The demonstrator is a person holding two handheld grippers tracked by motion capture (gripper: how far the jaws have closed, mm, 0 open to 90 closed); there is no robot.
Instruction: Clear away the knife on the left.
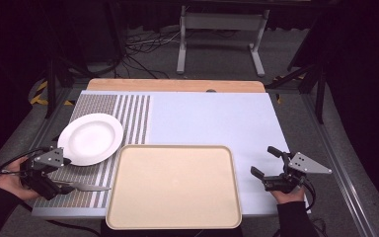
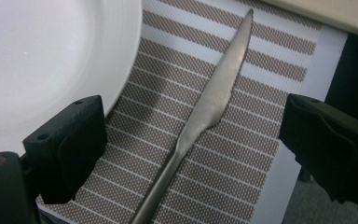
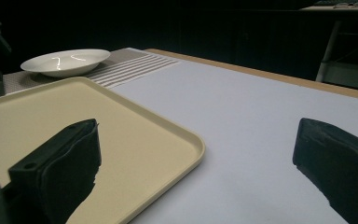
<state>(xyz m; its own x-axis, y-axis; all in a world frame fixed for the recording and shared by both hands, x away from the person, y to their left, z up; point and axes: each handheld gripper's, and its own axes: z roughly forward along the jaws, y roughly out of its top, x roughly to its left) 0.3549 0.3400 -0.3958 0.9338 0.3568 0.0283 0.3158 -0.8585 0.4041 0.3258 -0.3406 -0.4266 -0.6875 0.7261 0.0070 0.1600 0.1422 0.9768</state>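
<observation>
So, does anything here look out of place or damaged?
Nothing stands out. The knife lies flat on the striped mat beside the white plate, the beige tray is bare, and nothing looks spilled or broken.

No readable text, labels, brands or numbers anywhere. Only marking: yellow-black hazard striping (image 1: 40,94) on the floor left of the worktop (image 1: 212,113), no wording on it.

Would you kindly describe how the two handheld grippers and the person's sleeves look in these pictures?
Each handheld device, the left gripper and the right gripper, is black, with two blocky black jaws showing small round screw holes in the gripper views. A grey three-cornered plate dotted with small holes sits on top of each. Dark cables trail from both. The person's sleeves are dark, likely black.
</observation>
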